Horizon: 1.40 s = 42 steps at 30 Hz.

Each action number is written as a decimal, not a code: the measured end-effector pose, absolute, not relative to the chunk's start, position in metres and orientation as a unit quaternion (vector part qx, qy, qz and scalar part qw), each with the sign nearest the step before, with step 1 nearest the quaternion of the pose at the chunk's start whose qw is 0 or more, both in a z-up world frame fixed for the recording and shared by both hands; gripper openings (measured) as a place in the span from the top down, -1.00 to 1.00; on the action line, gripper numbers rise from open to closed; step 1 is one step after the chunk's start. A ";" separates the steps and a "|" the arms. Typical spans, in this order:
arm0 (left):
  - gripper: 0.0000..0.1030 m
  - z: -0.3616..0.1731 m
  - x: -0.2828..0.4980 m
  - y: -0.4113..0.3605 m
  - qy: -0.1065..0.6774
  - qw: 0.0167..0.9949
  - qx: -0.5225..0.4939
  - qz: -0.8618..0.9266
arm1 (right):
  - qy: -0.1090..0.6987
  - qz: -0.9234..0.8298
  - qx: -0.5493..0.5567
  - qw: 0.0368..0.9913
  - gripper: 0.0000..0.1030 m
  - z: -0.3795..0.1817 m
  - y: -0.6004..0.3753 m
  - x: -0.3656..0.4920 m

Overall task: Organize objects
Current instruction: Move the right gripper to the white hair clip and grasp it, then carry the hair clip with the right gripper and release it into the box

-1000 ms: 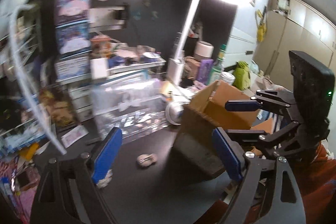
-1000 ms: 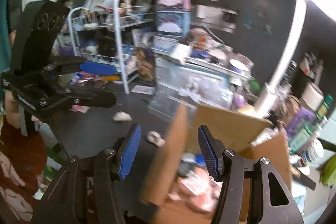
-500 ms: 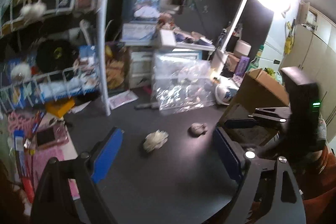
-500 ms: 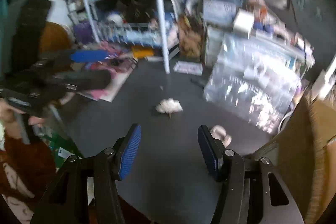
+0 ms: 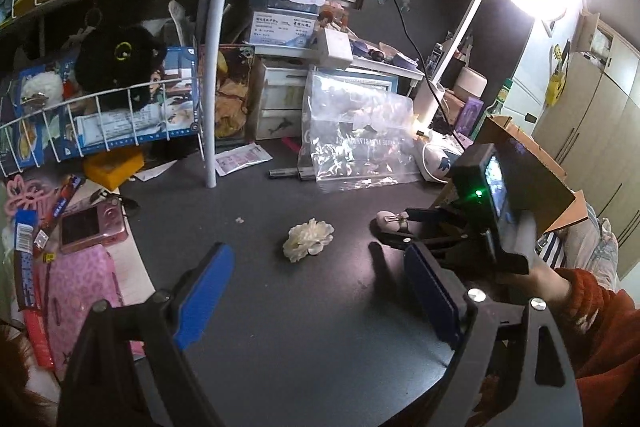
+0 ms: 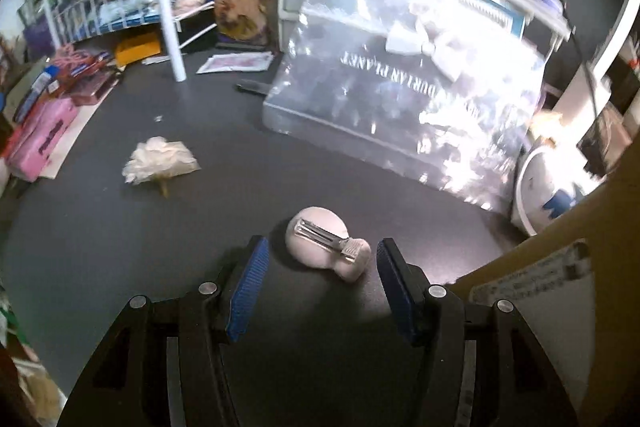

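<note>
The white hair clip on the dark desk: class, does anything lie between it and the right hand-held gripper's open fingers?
Nothing visible does. The hair clip lies on bare desk just ahead of the right hand-held gripper, between its spread fingers. The white flower lies off to the left and the cardboard box stands to the right.

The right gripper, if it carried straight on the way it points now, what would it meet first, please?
Most likely the pale hair clip lying metal side up on the dark table, just ahead of the open right gripper. Beyond it stands the clear plastic bag; depth is uncertain.
</note>
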<state>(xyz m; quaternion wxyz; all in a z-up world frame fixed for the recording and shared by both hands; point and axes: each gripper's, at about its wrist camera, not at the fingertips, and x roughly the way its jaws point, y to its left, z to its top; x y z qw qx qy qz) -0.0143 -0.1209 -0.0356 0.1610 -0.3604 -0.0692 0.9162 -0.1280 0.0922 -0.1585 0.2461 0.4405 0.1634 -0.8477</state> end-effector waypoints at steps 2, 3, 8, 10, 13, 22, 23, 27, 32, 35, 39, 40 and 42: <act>-0.67 -0.036 -0.016 -0.121 -0.070 0.159 -0.362 0.916 | 0.155 -0.845 0.447 0.248 -0.01 -0.161 0.092 -0.131; -0.67 -0.036 -0.017 -0.121 -0.071 0.159 -0.363 0.916 | 0.153 -0.846 0.446 0.249 0.03 -0.161 0.093 -0.131; -0.67 -0.036 -0.019 -0.119 -0.072 0.159 -0.365 0.914 | 0.144 -0.844 0.446 0.262 0.29 -0.160 0.092 -0.127; -0.67 -0.035 -0.019 -0.116 -0.072 0.160 -0.366 0.914 | 0.148 -0.844 0.439 0.270 0.31 -0.157 0.091 -0.123; -0.67 -0.034 -0.020 -0.111 -0.071 0.164 -0.367 0.913 | 0.151 -0.843 0.427 0.289 0.31 -0.150 0.086 -0.113; -0.15 -0.017 -0.014 -0.074 -0.063 0.255 -0.375 0.889 | 0.145 -0.817 0.343 0.440 0.31 -0.077 0.077 -0.036; -0.03 -0.014 -0.014 -0.069 -0.060 0.264 -0.377 0.886 | 0.149 -0.817 0.330 0.448 0.31 -0.069 0.079 -0.028; 0.18 0.006 -0.009 -0.051 -0.048 0.293 -0.367 0.881 | 0.166 -0.821 0.291 0.462 0.31 -0.043 0.089 -0.005; 0.28 0.031 -0.011 -0.024 -0.032 0.331 -0.368 0.869 | 0.187 -0.835 0.247 0.454 0.31 -0.018 0.113 0.010; 0.34 0.044 -0.017 -0.001 -0.021 0.351 -0.368 0.861 | 0.200 -0.847 0.223 0.438 0.31 -0.006 0.132 0.014; 0.43 0.058 -0.029 0.038 0.004 0.372 -0.366 0.853 | 0.205 -0.864 0.205 0.411 0.31 0.007 0.162 0.011; 0.45 0.061 -0.035 0.050 0.010 0.378 -0.367 0.850 | 0.206 -0.869 0.201 0.402 0.31 0.009 0.171 0.009; 0.47 0.064 -0.045 0.069 0.017 0.388 -0.369 0.845 | 0.203 -0.878 0.198 0.384 0.31 0.013 0.191 0.002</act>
